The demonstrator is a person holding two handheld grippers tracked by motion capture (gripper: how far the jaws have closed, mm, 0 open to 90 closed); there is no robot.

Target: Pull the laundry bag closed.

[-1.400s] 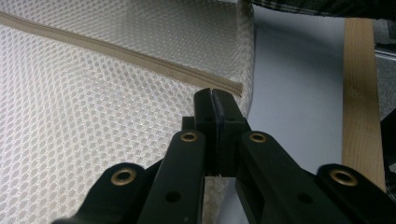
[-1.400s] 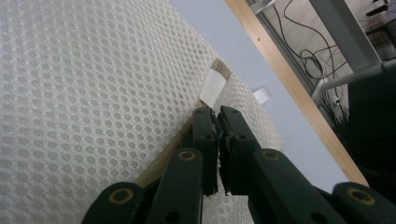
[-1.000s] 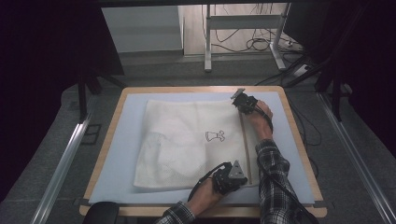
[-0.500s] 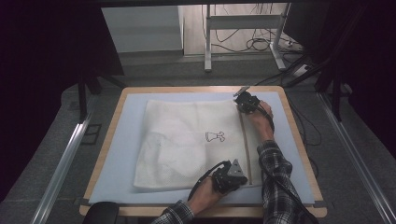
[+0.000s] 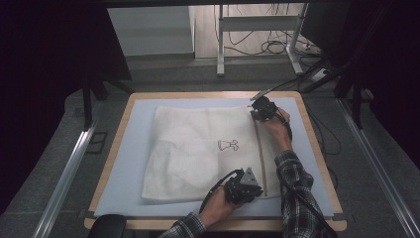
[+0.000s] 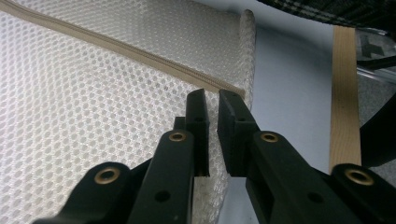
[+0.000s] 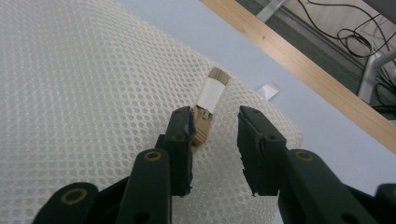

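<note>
Mesh bag (image 5: 203,151) lies flat on the blue mat (image 5: 126,163) of the wood-rimmed table (image 5: 116,126), spread across the mat's middle. From the high view it reads as a white rectangle slightly skewed, its far corners sitting a little to the right of its near ones, with a small dark print (image 5: 228,145) near its centre. Its zipper (image 5: 258,153) runs as a tan line along the right side, from the near edge to the far right corner, so the zipper's long axis points away from the person.

The left gripper (image 5: 243,186) sits at the near end of that zipper, the right gripper (image 5: 262,108) at the far end.

The gripper views add what the high view is too small to show. In the left gripper view, the left gripper (image 6: 213,133) has its jaws nearly together, a thin gap between them, set over the bag's edge just beside the zipper's (image 6: 140,53) end; whether mesh is pinched there I cannot tell. In the right gripper view, the right gripper (image 7: 215,135) is released, jaws apart, with the zipper tab (image 7: 208,109), tan with a white band, lying against the inner face of the left-hand jaw and clear of the other.
</note>
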